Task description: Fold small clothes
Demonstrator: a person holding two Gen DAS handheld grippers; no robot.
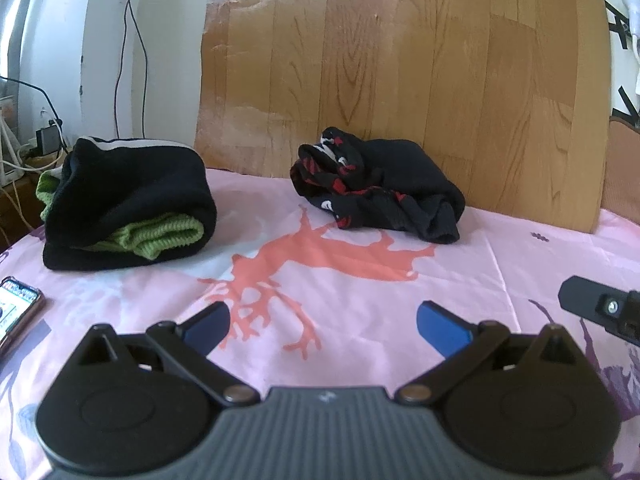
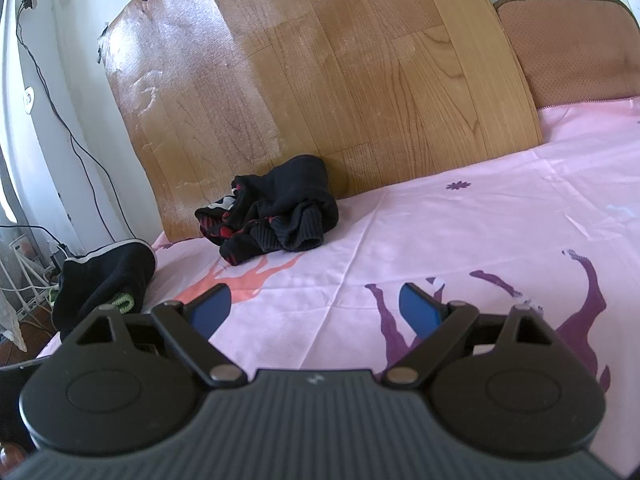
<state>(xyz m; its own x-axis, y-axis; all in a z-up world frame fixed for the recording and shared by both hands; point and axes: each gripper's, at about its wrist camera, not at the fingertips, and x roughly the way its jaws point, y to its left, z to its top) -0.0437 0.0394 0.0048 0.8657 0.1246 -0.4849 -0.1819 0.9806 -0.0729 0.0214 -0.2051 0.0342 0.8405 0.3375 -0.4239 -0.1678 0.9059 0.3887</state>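
A crumpled black garment with red and white print (image 1: 378, 190) (image 2: 272, 210) lies at the back of the pink sheet (image 1: 360, 304) (image 2: 460, 232), against the wooden board. A folded black bundle with green knit inside (image 1: 128, 208) (image 2: 102, 292) sits at the left. My left gripper (image 1: 323, 326) hovers open over the sheet, well short of both garments, nothing between its blue pads. My right gripper (image 2: 316, 310) is also open and empty, nearer the sheet's front. One of its black fingers (image 1: 600, 308) shows at the right edge of the left wrist view.
A wood-grain board (image 1: 400, 72) (image 2: 320, 80) leans upright behind the sheet. A brown mat (image 2: 572, 48) stands at the back right. A phone (image 1: 16, 308) lies at the sheet's left edge. Cables and a charger (image 1: 48, 140) hang by the white wall at left.
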